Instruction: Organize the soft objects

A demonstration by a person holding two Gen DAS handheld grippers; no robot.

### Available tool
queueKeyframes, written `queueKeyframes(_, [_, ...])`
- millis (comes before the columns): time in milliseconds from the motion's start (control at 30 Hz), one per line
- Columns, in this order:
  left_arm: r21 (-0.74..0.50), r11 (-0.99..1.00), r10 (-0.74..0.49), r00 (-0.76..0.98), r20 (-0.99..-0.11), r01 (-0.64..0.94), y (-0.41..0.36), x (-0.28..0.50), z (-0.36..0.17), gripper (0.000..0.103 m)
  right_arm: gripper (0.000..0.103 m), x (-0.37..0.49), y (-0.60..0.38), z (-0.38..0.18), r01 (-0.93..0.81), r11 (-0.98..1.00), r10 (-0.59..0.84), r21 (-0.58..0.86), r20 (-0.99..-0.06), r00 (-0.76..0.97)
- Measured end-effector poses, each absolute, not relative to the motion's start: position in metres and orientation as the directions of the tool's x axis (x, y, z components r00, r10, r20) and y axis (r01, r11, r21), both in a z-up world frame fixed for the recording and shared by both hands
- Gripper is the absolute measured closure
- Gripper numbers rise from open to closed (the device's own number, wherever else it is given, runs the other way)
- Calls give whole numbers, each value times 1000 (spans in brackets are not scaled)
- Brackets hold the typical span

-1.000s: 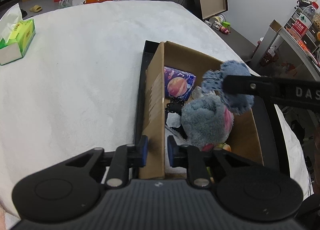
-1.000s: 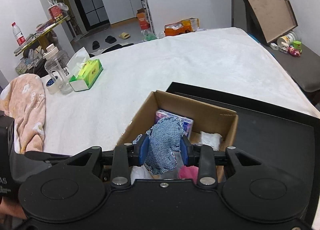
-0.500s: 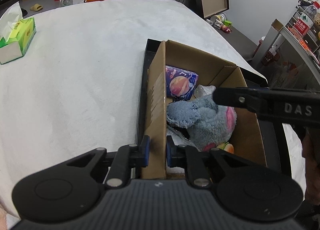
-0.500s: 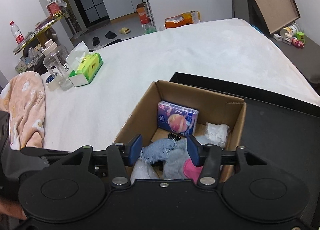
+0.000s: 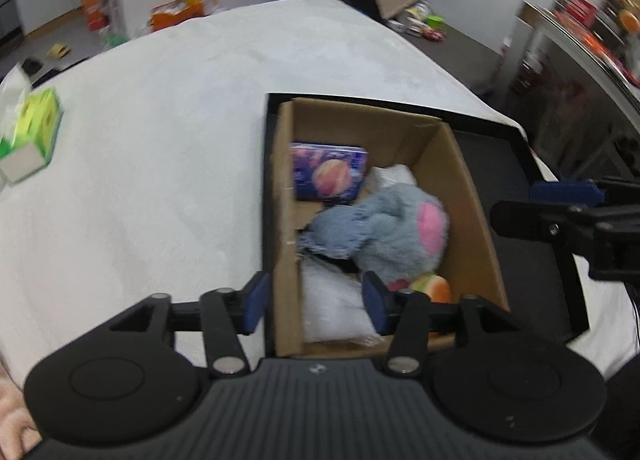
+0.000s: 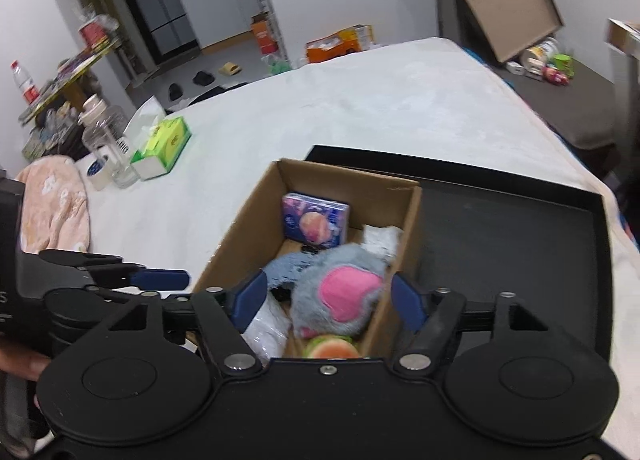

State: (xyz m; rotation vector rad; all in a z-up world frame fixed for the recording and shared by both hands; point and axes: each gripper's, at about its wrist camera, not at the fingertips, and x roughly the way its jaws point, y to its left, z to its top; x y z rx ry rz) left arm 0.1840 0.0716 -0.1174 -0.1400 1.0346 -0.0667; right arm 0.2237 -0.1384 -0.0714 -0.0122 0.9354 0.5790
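A cardboard box (image 5: pixel 468 196) stands on a black tray (image 5: pixel 536 284) on the white bed. In the box lie a grey plush toy with a pink patch (image 5: pixel 400 228), a blue denim cloth (image 5: pixel 336 234), a purple tissue pack (image 5: pixel 328 172), white soft items and a round orange-green toy (image 5: pixel 434 288). My left gripper (image 5: pixel 316 300) is open, its fingers either side of the box's left wall. My right gripper (image 6: pixel 326 300) is open and empty above the box's near end, over the plush (image 6: pixel 340 292). The box also shows in the right wrist view (image 6: pixel 240 236).
A green tissue box (image 6: pixel 162 150), a clear bottle (image 6: pixel 106 140) and tape roll (image 6: pixel 98 170) stand at the left on the bed. A peach towel (image 6: pixel 54 204) lies at the left edge. Shelves and floor clutter surround the bed.
My right gripper opened, dropped the denim cloth into the box and drew back. My left gripper opened and let go of the box's left wall.
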Motion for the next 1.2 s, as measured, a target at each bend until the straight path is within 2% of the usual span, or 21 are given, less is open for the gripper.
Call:
queueKeyframes(200, [-148,989,-143,473,-869,28,59,187,-92,46,24,218,-174,-63,-400,875,454,273,-747,485])
queueKeyframes(400, [-112,992,-129,511,-850,63,46,184,-56,40,13,213,-198,-52,-360,889,443,282,-728,523])
queueKeyframes(733, [-113,993,-101,592,-800,17,32,160,-18,38,7,203,-212,-37,-349,888,454,301,-696,556])
queueKeyframes(800, [-118,993,-104,600,-794,16,30,156,-12,34,4,198,-215,-34,-340,889,454,307,-691,563])
queueKeyframes(867, [-107,994,-94,614,-784,17,26,151,-5,24,1,193,-219,-32,-324,891,451,316,-688,568])
queueKeyframes(933, [-107,994,-91,631,-770,12,24,147,1,20,0,188,-222,-29,-313,895,445,318,-684,578])
queueKeyframes(1200, [-123,992,-79,664,-744,-20,24,122,12,15,0,165,-232,-14,-286,909,417,304,-663,622])
